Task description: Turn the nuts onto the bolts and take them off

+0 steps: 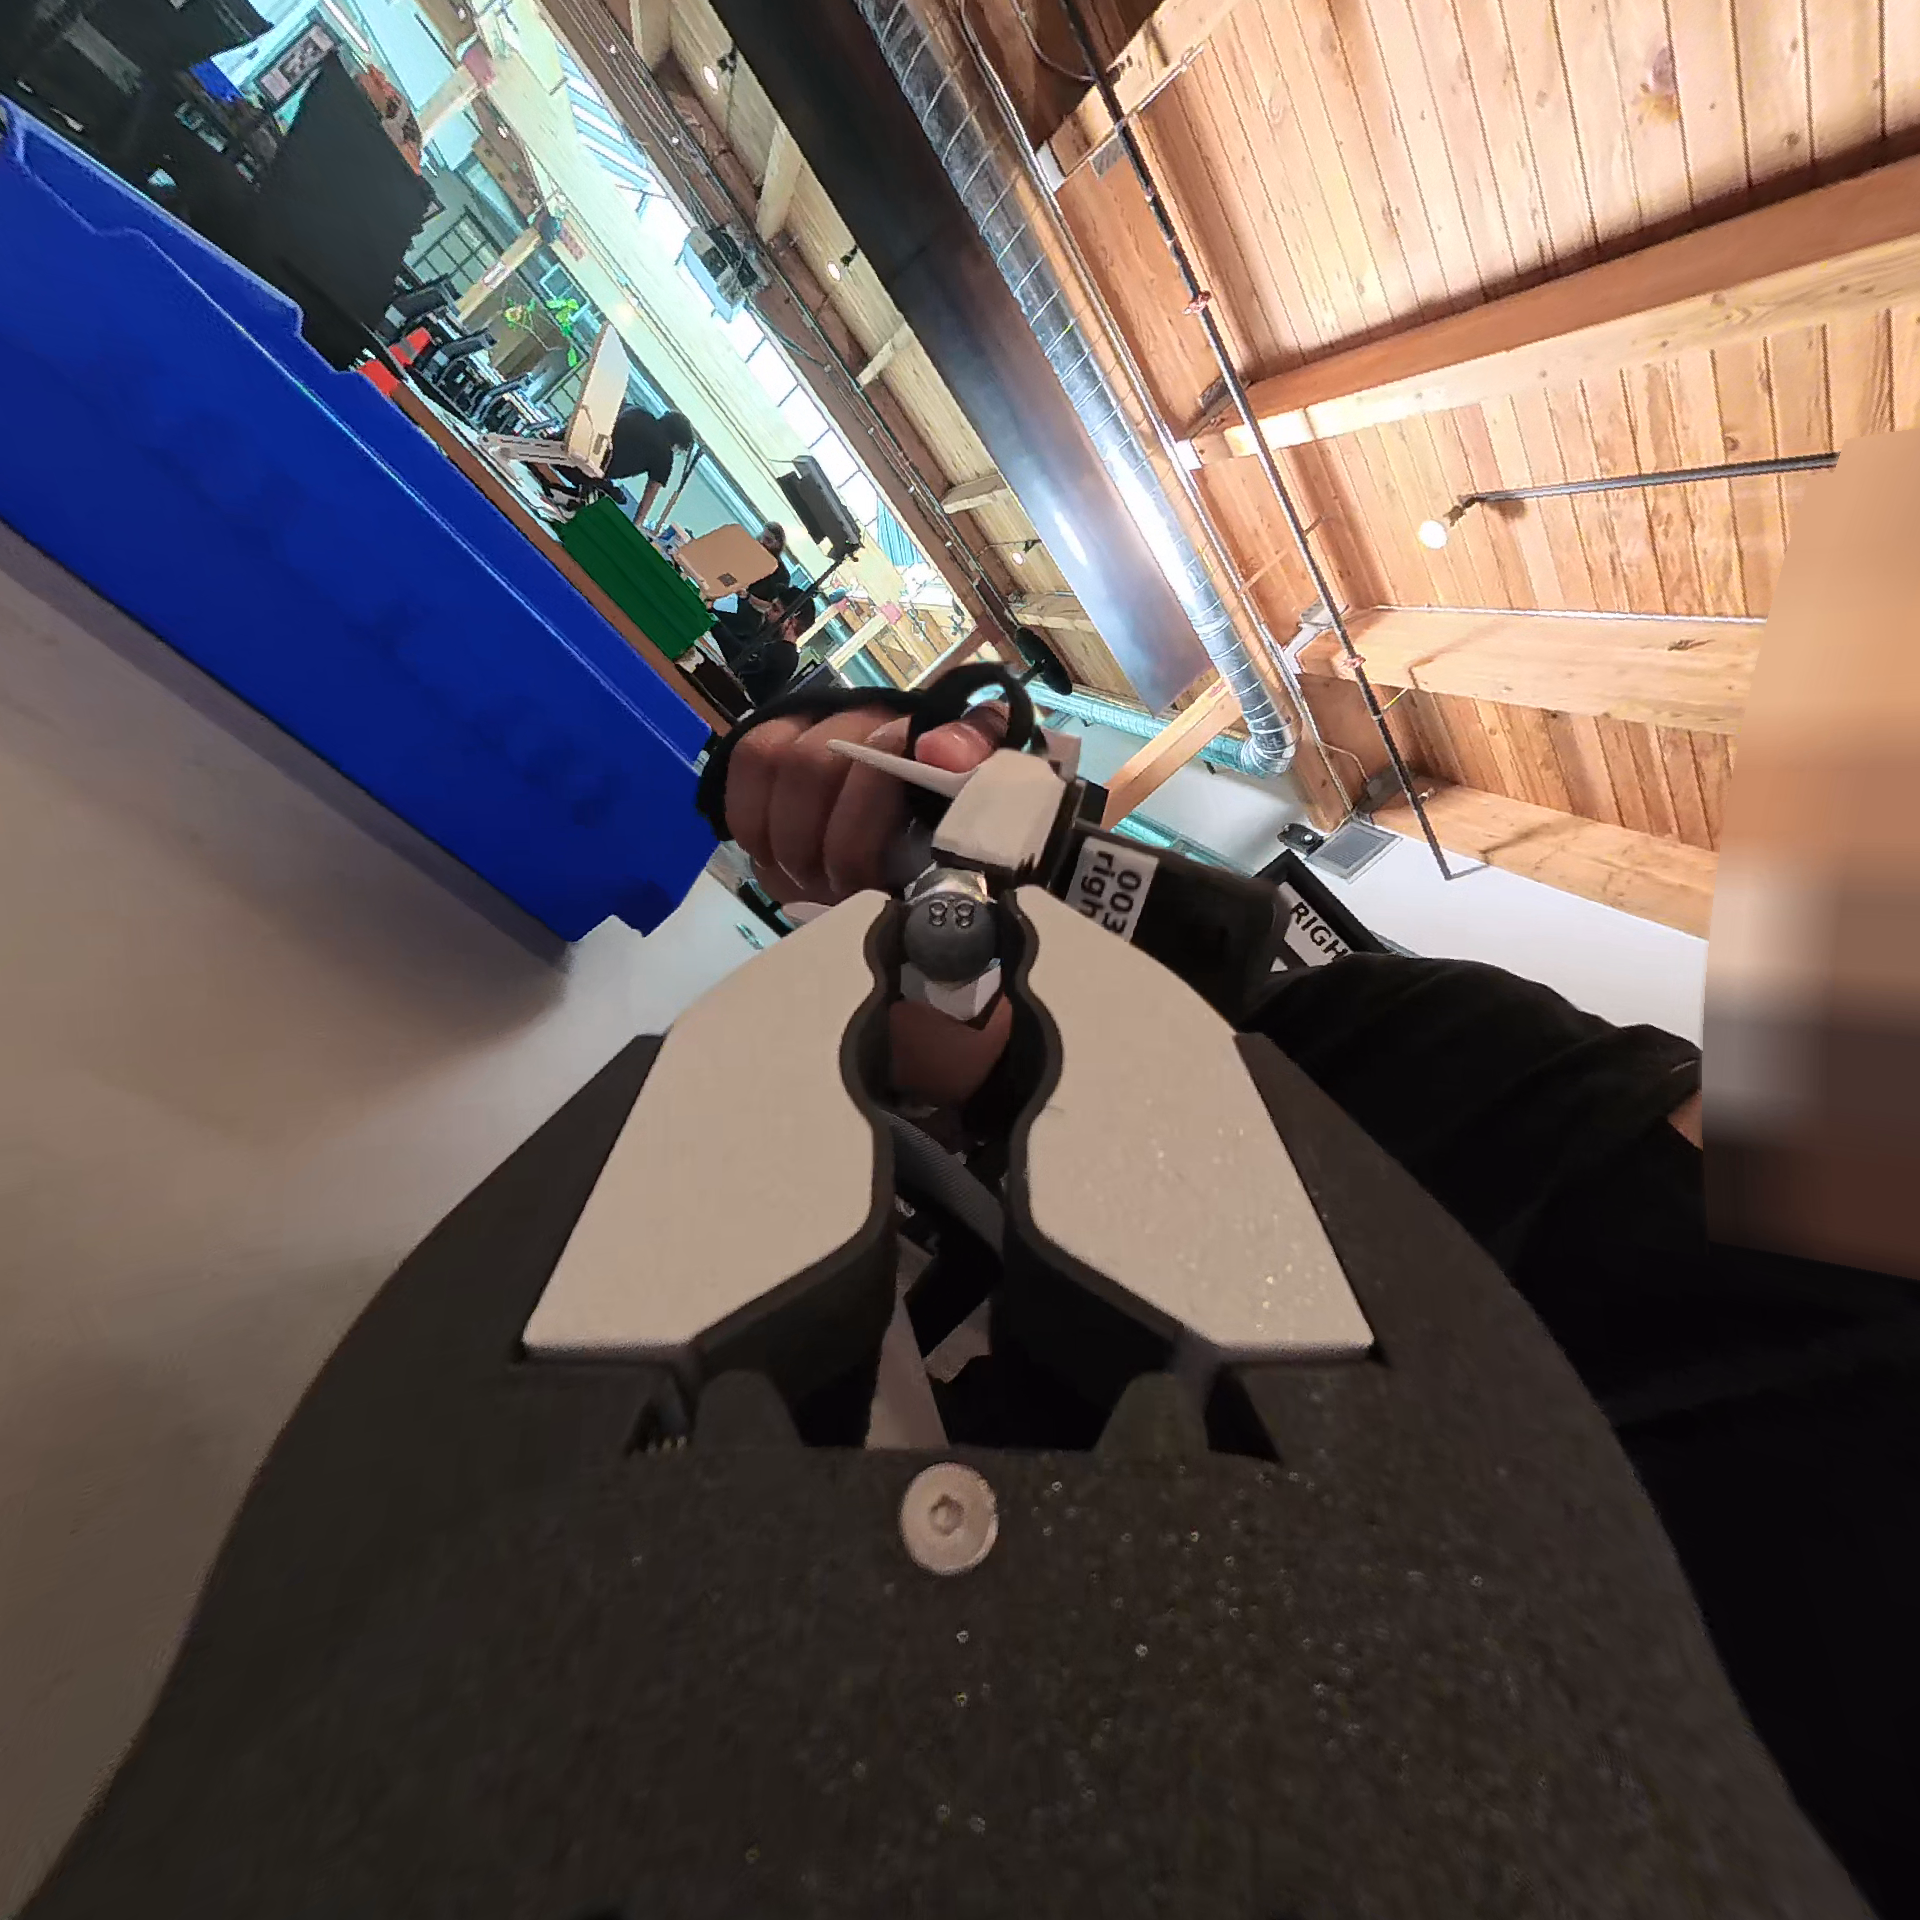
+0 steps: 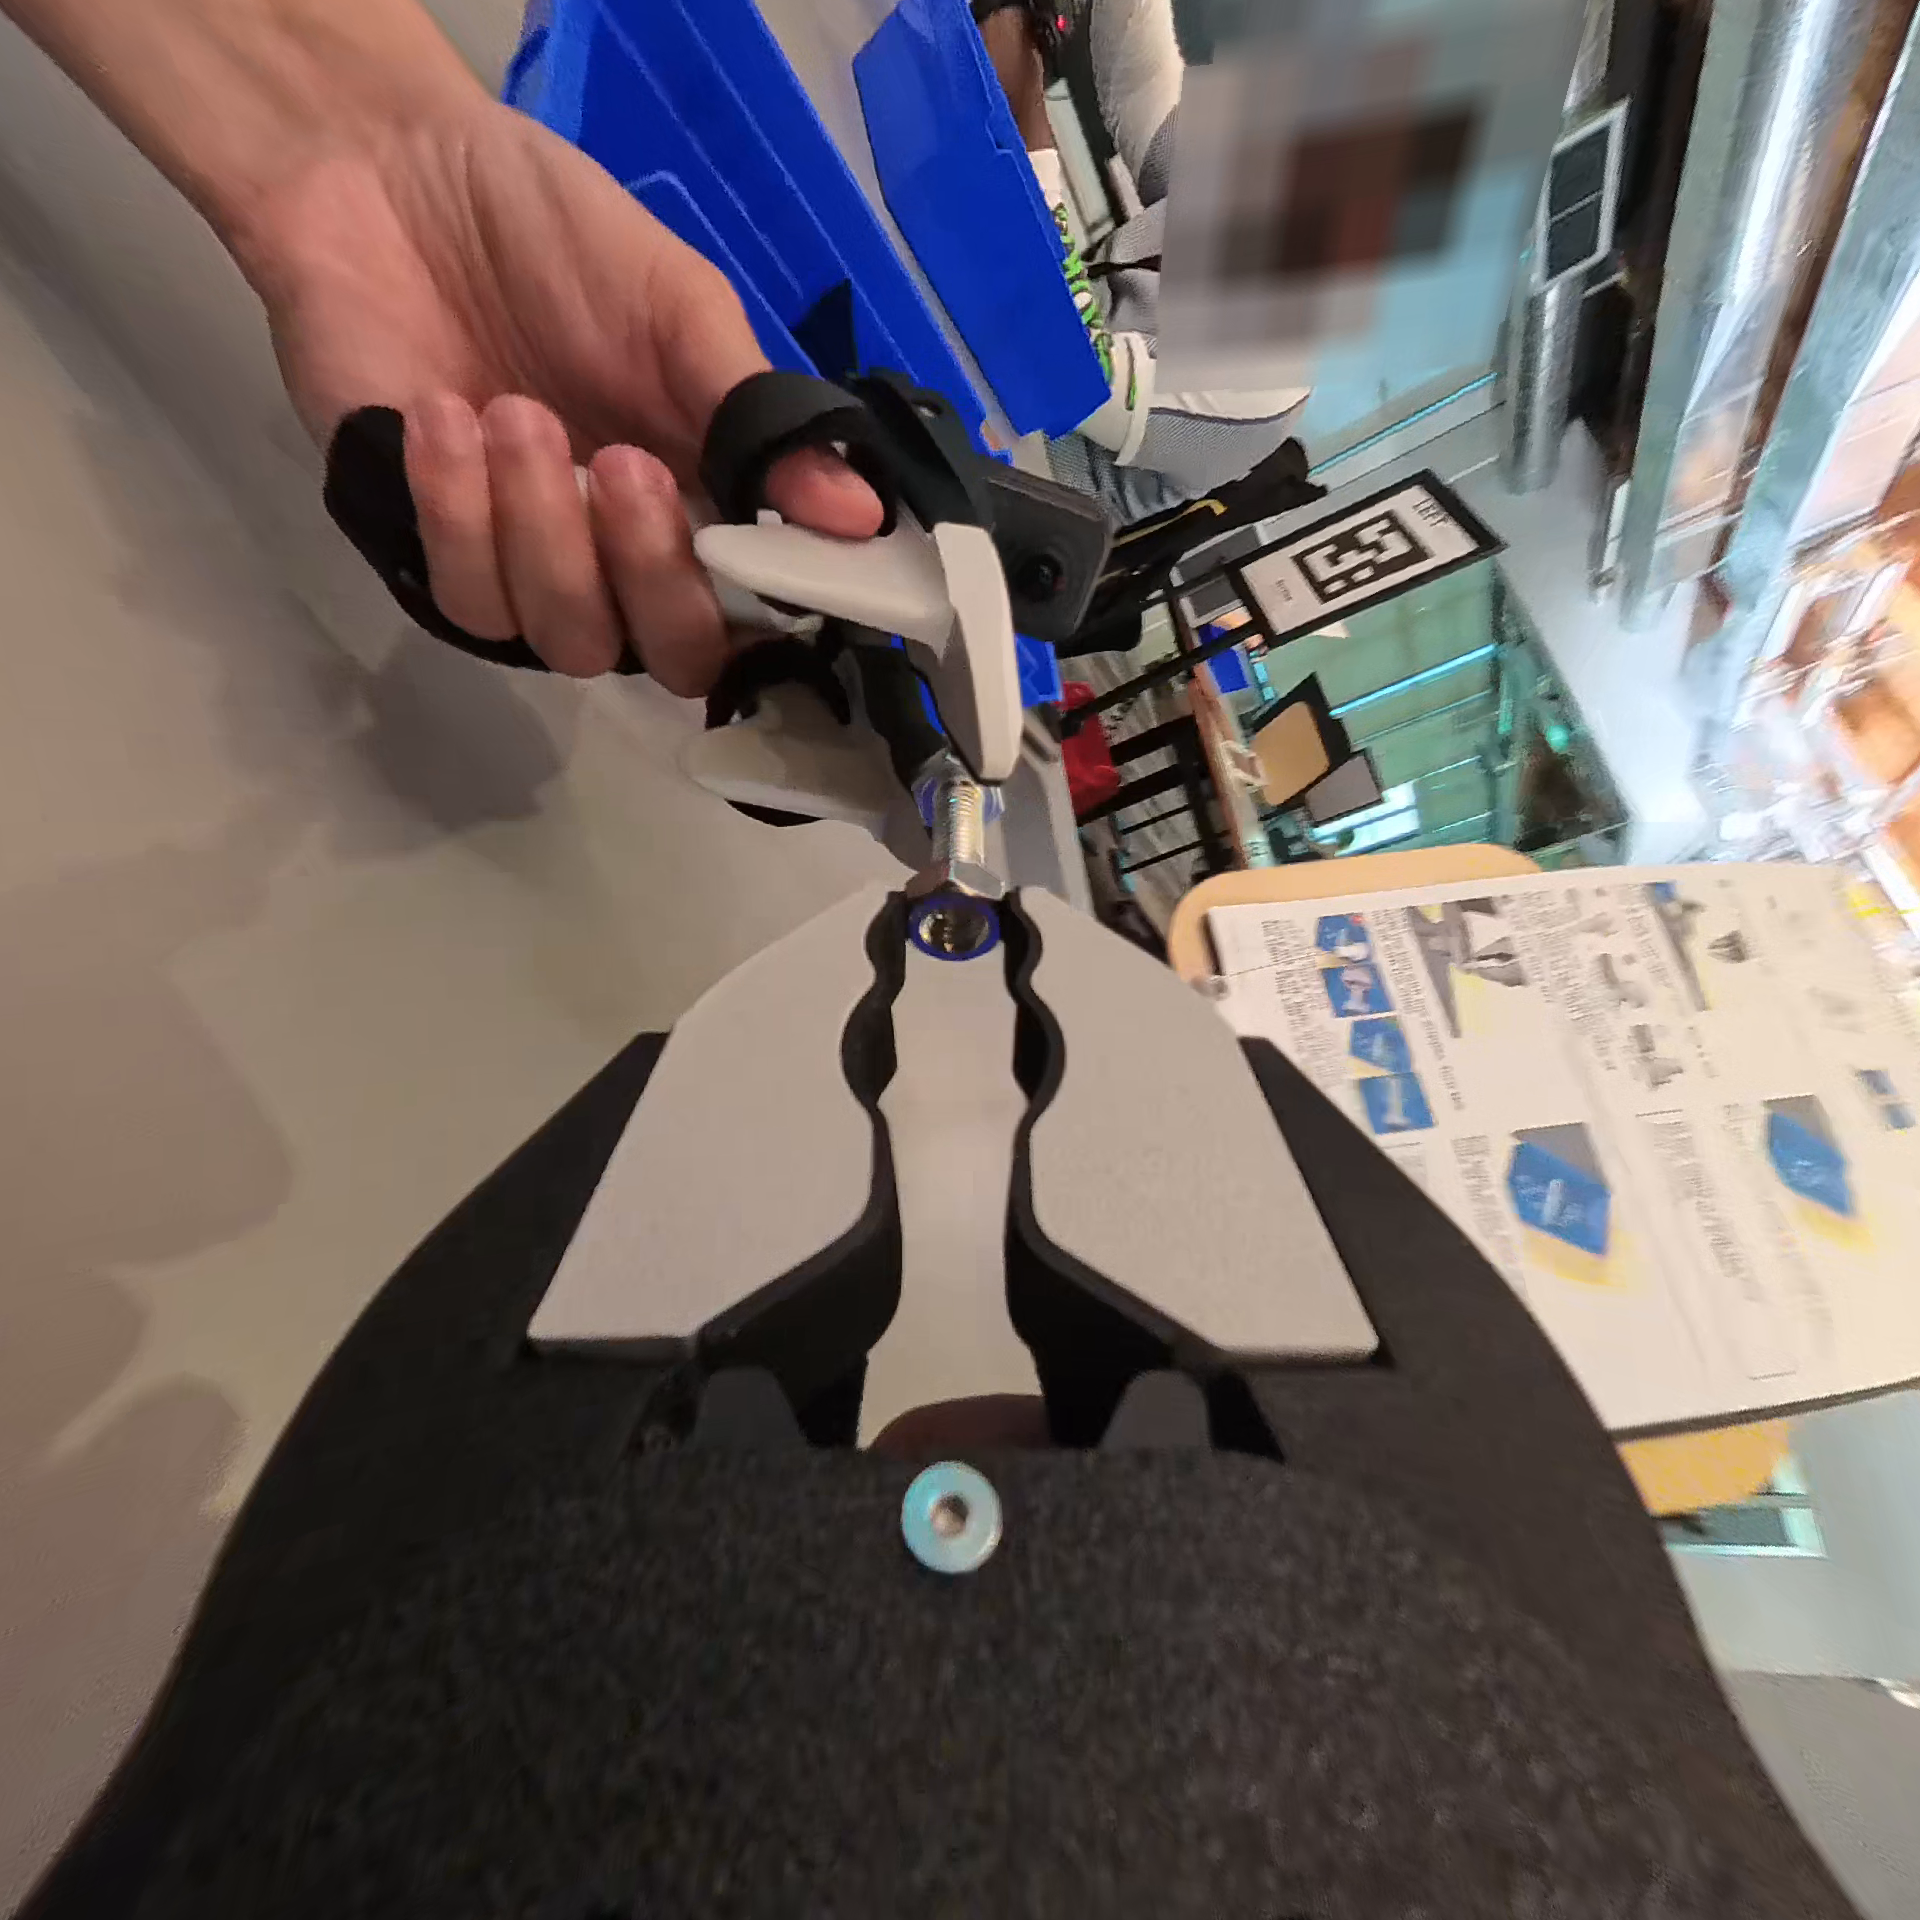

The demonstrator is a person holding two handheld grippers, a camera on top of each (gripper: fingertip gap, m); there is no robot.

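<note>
Left tongs [image 1: 948, 935] clamp the bolt [image 1: 943, 940] by its head; right tongs [image 2: 954, 928] clamp the blue-ringed nut [image 2: 953, 928] at the bolt's threaded end, both raised beside blue bins [image 1: 312, 582].

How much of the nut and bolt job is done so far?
Looks done: the left gripper is shut on the bolt, and the right gripper is shut on the nut. In hand: the nut sits at the bolt's tip, with bare thread showing between the grippers. Left: winding it along, then taking it off.
</note>
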